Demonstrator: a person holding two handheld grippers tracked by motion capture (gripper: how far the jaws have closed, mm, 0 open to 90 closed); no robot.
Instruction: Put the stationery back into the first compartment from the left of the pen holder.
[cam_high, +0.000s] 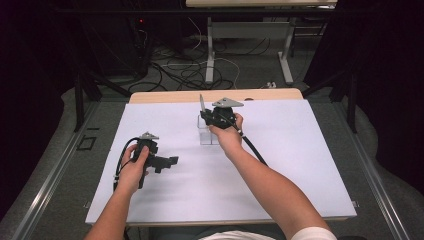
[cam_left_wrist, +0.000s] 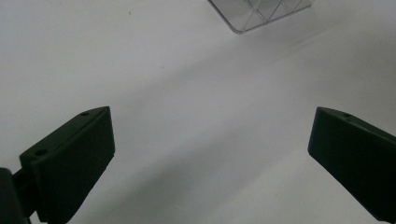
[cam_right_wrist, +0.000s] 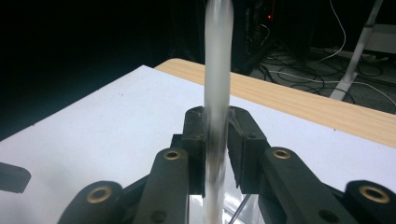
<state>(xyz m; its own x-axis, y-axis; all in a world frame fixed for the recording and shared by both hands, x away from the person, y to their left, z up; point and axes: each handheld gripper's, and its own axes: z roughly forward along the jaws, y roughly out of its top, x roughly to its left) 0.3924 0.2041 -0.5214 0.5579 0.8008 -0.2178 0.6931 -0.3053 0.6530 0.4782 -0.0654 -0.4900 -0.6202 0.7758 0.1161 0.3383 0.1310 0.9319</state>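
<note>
Gripping a thin upright strip (cam_right_wrist: 217, 70), the right gripper (cam_high: 210, 119) stands at about twelve o'clock from the centre of the white table (cam_high: 300, 165), its jaws clenched flat on the strip's two faces in the right gripper view. Blur makes the strip's material hard to judge; it appears pale and translucent, perhaps a flat utensil, and it rises above the gripper in the high view. Directly beneath that gripper stands a clear plastic container (cam_high: 206, 136), whose corner lies at one o'clock in the left gripper view. Resting at about nine o'clock from the table's centre, well apart from the container, the left gripper (cam_high: 169, 162) has its jaws released wide, with bare white surface between them.
</note>
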